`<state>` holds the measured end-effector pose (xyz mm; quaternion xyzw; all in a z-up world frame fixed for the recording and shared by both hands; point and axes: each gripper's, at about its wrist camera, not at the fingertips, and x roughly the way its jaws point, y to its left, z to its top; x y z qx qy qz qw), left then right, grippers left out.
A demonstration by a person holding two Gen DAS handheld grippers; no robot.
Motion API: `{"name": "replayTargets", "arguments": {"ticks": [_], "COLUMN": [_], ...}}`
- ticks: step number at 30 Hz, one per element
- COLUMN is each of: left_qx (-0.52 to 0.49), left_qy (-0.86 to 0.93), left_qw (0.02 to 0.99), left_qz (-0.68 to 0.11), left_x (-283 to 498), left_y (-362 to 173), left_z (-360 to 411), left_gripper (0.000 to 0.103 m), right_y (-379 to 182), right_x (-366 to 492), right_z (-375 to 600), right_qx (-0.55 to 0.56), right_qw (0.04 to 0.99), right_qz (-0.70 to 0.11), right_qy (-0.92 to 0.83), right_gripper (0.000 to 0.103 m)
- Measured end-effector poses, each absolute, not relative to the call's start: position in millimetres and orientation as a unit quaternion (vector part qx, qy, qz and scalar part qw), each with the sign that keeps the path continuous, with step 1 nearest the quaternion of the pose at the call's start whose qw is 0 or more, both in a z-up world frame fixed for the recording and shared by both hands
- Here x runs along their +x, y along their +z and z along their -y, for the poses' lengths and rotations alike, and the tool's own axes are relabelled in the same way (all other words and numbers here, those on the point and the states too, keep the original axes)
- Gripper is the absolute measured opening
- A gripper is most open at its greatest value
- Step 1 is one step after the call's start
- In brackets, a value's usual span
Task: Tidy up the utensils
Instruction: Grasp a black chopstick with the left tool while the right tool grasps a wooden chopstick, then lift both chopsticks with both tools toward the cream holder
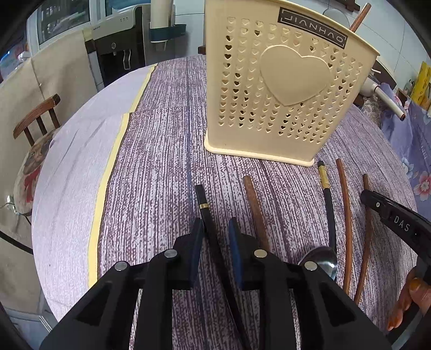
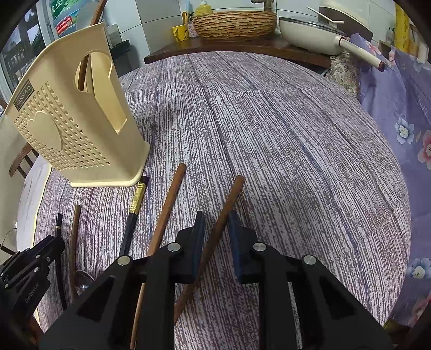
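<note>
My left gripper (image 1: 215,228) has narrowed its jaws around a black chopstick (image 1: 202,204); my right gripper (image 2: 216,224) likewise straddles a brown chopstick (image 2: 229,199). I can't tell whether the pads press. Both sticks look light, stiff and slippery, so I'd grip mid-shaft.

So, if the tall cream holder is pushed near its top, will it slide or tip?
The holder stands tall on a narrow base, so it would probably tip. Its perforated plastic walls look light, and it seems to hold only one stick, so little weighs it down. The tablecloth may resist sliding.
</note>
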<state>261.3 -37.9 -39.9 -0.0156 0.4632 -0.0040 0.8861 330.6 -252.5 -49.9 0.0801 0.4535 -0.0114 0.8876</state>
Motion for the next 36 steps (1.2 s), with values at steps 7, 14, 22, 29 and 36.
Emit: {"name": "replayTargets", "arguments": {"ticks": [7, 14, 22, 29, 36], "left_qx": [-0.010, -0.020, -0.022, -0.025, -0.040], "left_qy": [0.000, -0.001, 0.001, 0.002, -0.002], "left_qw": [0.886, 0.885, 0.886, 0.887, 0.888], "left_qz": [-0.464, -0.465, -0.463, -0.460, -0.458], "left_x": [264.4, 269.4, 269.3, 269.1, 270.7], "left_y": [-40.7, -40.3, -40.9, -40.4, -39.6], "left_z": [40.6, 37.8, 38.9, 38.6, 32.6], "left_gripper": [0.011, 0.010, 0.010, 0.009, 0.009], "right_y": [-50.4, -50.3, -50.9, -51.9, -49.8], "right_x": [338.8, 341.3, 343.7, 342.7, 334.9], "right_z": [252.8, 255.9, 259.0, 262.2, 268.2], "right_qx": [0.087, 0.100, 0.112, 0.134, 0.176], "right_qw": [0.887, 0.887, 0.885, 0.885, 0.883], "right_qz": [-0.453, -0.451, -0.451, -0.446, -0.435], "right_qy": [-0.013, -0.009, -0.008, 0.002, 0.030], "right_gripper": [0.012, 0.011, 0.010, 0.009, 0.008]}}
